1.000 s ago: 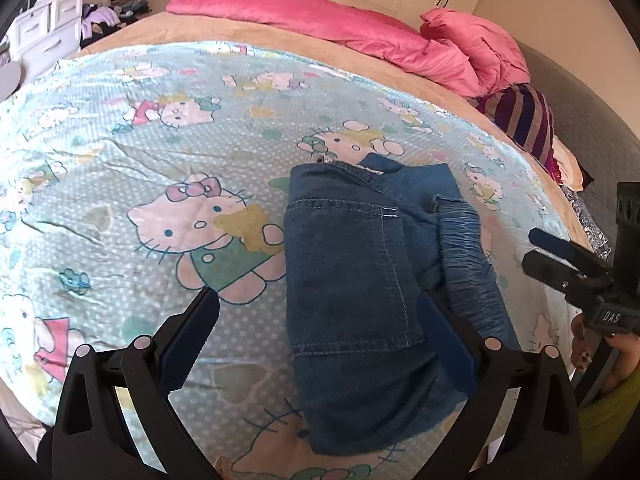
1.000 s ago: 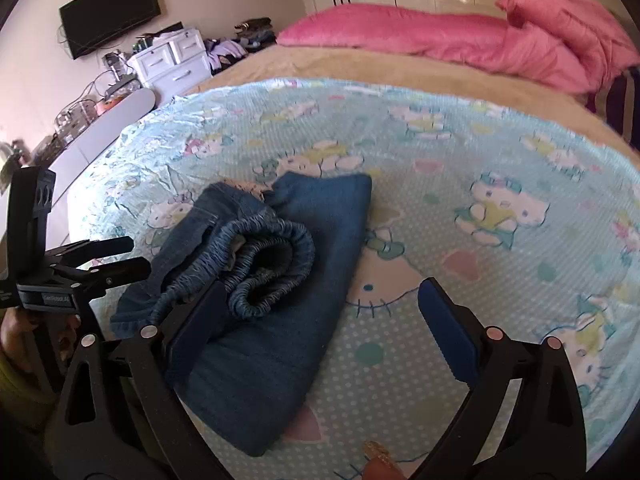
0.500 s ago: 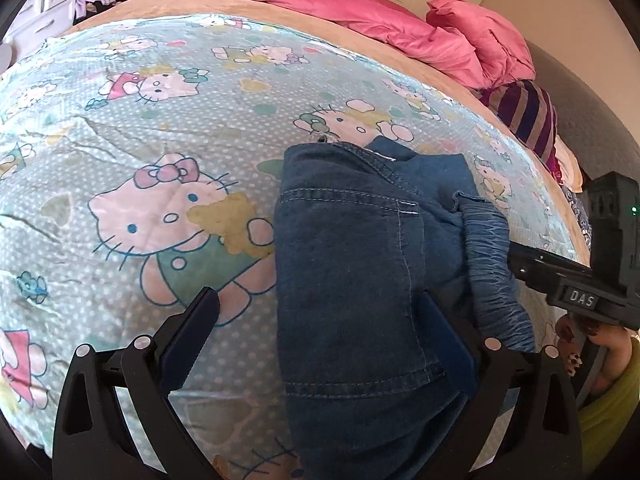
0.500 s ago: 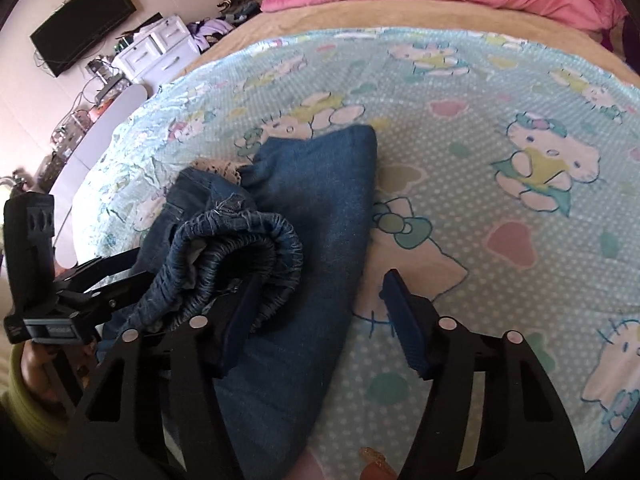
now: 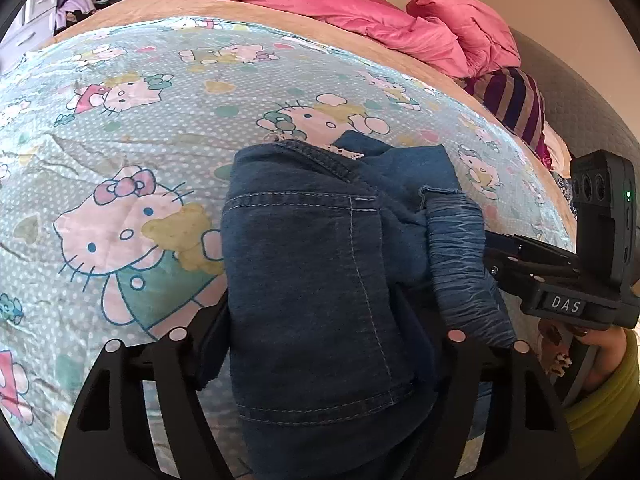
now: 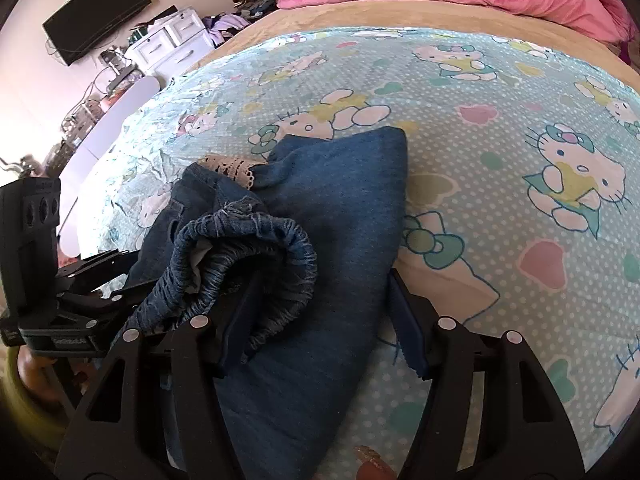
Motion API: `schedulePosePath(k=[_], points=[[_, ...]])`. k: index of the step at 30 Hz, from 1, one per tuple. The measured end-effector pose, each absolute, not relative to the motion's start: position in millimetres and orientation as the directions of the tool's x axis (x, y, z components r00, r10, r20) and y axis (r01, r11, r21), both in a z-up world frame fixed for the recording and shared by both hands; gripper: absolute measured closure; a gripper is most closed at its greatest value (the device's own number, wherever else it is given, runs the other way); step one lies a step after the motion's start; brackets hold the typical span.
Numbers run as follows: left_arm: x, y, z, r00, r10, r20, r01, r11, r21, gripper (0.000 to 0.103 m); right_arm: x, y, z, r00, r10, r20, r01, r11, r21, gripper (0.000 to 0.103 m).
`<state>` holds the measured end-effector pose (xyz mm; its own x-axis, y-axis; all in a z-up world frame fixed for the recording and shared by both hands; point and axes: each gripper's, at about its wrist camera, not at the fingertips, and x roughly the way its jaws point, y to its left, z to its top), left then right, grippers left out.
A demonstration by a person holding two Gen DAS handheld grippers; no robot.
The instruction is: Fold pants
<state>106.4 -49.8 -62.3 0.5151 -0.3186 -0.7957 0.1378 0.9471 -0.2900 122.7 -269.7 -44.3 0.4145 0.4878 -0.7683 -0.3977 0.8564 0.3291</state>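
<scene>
Dark blue denim pants (image 5: 316, 280) lie folded in a thick bundle on a cartoon-cat bedsheet (image 5: 132, 140). Their gathered elastic waistband (image 6: 256, 256) curls up on top. My left gripper (image 5: 316, 332) straddles the near left part of the bundle, jaws closing on the denim. My right gripper (image 6: 320, 320) straddles the right part of the pants (image 6: 340, 216), one finger under the waistband, the other on the outer edge. Each gripper shows from the side in the other's view, the right one (image 5: 552, 276) and the left one (image 6: 76, 280).
A pink duvet (image 5: 360, 12) and a striped cushion (image 5: 516, 104) lie at the head of the bed. White drawers (image 6: 172, 44) and a wall TV (image 6: 96, 12) stand to the left. A grey headboard (image 5: 580, 104) is on the right.
Both grippers have moved forward onto the pants and narrowed from wide open until their fingers press the denim bundle from both sides.
</scene>
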Motion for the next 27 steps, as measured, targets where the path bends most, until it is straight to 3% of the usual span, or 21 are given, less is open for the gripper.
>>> schedulePosePath(k=[3, 5, 8, 27], points=[[105, -52, -60, 0.524, -0.315, -0.791, 0.146, 0.948, -0.281, 0.048, 119, -266, -42, 0.416, 0.502, -0.758, -0.428, 0.844, 0.324, 0.064], [102, -54, -55, 0.541, -0.304, -0.784, 0.155, 0.952, -0.263, 0.06, 116, -261, -38, 0.424, 0.505, -0.752, -0.451, 0.838, 0.308, 0.083], [98, -57, -47, 0.565, -0.29, -0.772, 0.167, 0.957, -0.236, 0.068, 108, -253, -29, 0.471, 0.474, -0.744, -0.47, 0.848, 0.243, 0.095], [121, -39, -13, 0.657, -0.265, -0.706, 0.13, 0.962, -0.24, 0.071, 137, -218, 5, 0.536, 0.488, -0.689, -0.529, 0.83, 0.176, 0.095]])
